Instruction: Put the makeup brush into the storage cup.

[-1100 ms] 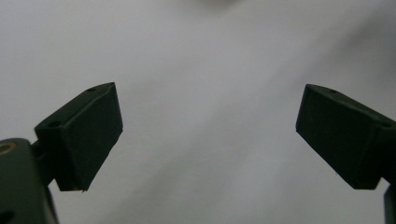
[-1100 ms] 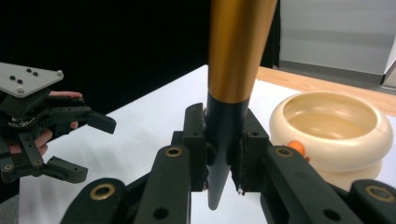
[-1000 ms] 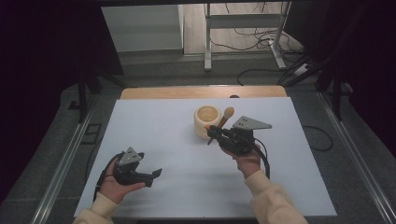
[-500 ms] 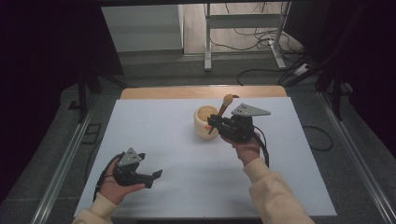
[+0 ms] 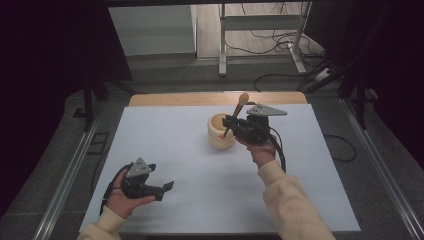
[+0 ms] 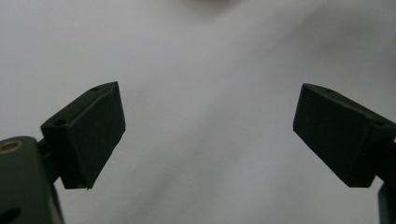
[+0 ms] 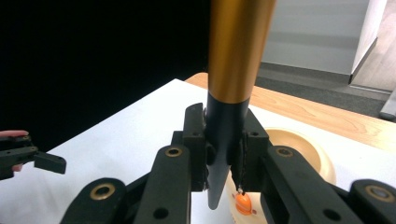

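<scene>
Tabletop scene with two hand-held grippers, legend as follows. At the centre of the high view, the right gripper is being held above the white table, its jaws being kept pressed on a wooden-handled tool. This tool is being gripped on its dark lower section, with the rounded wooden end being pointed toward the upper part of the frame and tilted slightly to the right. In the right gripper view, the tool is being shown upright at the middle of the frame, its dark tapered part being clamped between the two black jaws and its golden-brown shaft being carried out of the top edge. Just left of and below the gripper in the high view, a pale round bowl is being supported by the table; in the right gripper view its rim is being seen at lower right, behind the jaws. A small orange object is being shown at the bottom centre of that view, just under the jaws. At the lower left of the high view, the left gripper is being rested on the table, well apart from the bowl; its jaws are being held wide, with nothing between them, as the left gripper view confirms.
</scene>
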